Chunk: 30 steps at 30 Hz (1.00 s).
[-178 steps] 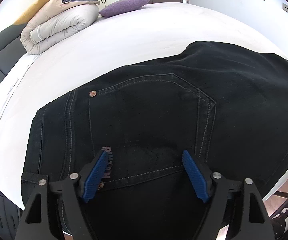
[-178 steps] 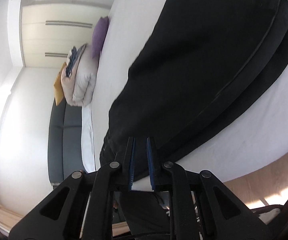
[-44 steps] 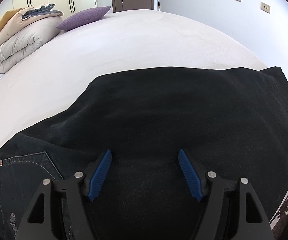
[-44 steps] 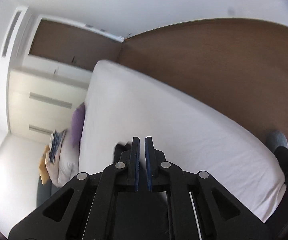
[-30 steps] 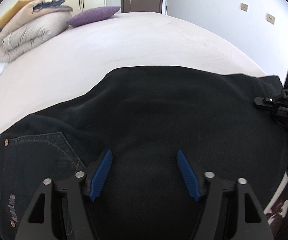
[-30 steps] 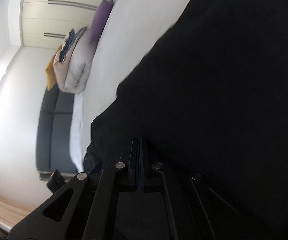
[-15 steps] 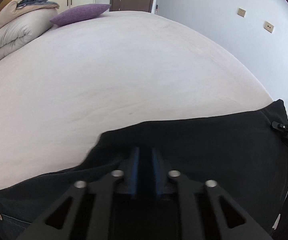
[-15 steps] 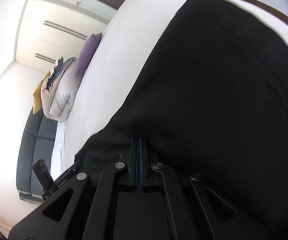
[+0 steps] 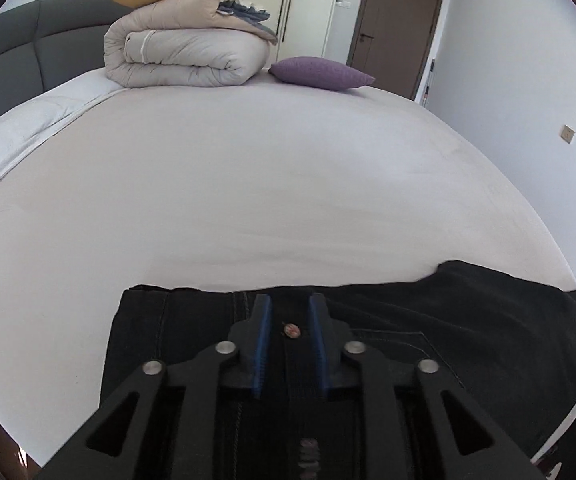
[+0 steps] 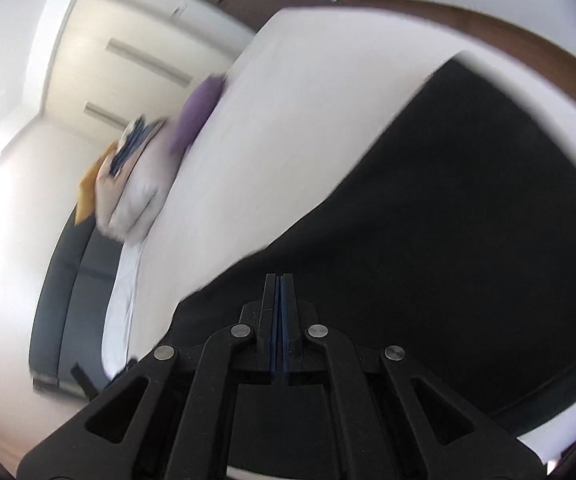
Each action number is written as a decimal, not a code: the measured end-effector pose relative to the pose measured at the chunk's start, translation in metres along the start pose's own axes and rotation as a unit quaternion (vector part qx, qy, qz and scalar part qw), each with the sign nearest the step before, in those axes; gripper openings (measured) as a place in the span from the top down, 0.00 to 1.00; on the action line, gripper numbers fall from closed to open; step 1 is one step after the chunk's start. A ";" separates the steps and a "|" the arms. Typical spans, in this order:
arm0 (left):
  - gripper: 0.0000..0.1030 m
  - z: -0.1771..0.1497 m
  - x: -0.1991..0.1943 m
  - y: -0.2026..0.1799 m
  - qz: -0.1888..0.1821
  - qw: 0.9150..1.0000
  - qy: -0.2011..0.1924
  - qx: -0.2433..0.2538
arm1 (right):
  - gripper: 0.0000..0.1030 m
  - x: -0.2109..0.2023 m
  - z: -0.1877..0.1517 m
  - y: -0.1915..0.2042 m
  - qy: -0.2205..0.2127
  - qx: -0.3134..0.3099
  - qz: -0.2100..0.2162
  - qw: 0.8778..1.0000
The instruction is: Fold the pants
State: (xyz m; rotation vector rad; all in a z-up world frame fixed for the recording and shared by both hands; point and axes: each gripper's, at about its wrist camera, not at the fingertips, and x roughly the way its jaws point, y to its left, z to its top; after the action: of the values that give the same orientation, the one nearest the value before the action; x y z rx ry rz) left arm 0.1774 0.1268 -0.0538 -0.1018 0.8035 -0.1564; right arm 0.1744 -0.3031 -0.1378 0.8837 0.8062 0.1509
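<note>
The black pants (image 9: 468,320) lie folded on the white bed (image 9: 248,180) near its front edge, waistband to the left with a copper rivet showing. My left gripper (image 9: 288,312) hangs over the waistband, its blue pads a narrow gap apart with the rivet seen between them; no cloth is pinched. In the blurred right wrist view my right gripper (image 10: 279,292) has its pads pressed together at the edge of the pants (image 10: 468,220); whether cloth is between them is not visible.
A rolled beige duvet (image 9: 184,56) with a yellow pillow and a purple cushion (image 9: 320,74) lie at the head of the bed by the dark headboard (image 9: 16,48). A brown door (image 9: 400,24) stands beyond. White wardrobes (image 10: 148,60) show in the right wrist view.
My left gripper has swung left to the waistband end and its pads have parted a little. The leg end now lies over the seat. The right wrist view has shifted and blurred.
</note>
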 end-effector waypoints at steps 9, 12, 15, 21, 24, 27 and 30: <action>0.57 -0.050 0.067 -0.038 -0.017 0.997 0.055 0.054 | 1.00 0.213 -0.130 0.161 0.261 -0.064 0.107 0.957; 0.57 -0.050 0.062 -0.036 -0.017 0.996 0.057 0.069 | 0.99 0.271 -0.138 0.175 0.280 -0.030 0.108 0.954; 0.60 -0.053 0.062 -0.027 -0.035 0.996 0.059 0.052 | 1.00 0.315 -0.137 0.173 0.264 -0.030 0.088 0.960; 0.71 -0.049 0.059 -0.013 -0.052 0.996 0.060 0.028 | 1.00 0.262 -0.080 0.097 0.158 0.054 0.089 0.982; 0.73 -0.049 0.057 -0.009 -0.056 0.996 0.060 0.020 | 1.00 0.199 -0.045 0.032 0.064 0.116 0.075 0.988; 0.73 -0.053 0.052 -0.012 -0.055 0.996 0.061 0.019 | 1.00 0.125 -0.017 -0.024 -0.028 0.147 0.041 0.988; 0.73 -0.054 0.050 -0.016 -0.047 0.997 0.062 0.024 | 1.00 0.055 0.003 -0.061 -0.105 0.155 -0.011 0.982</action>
State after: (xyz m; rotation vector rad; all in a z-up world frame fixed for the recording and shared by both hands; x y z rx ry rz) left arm 0.1707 0.1006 -0.1243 -0.0852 0.9182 -0.2731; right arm 0.2027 -0.3203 -0.2131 1.1622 0.6500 -0.0911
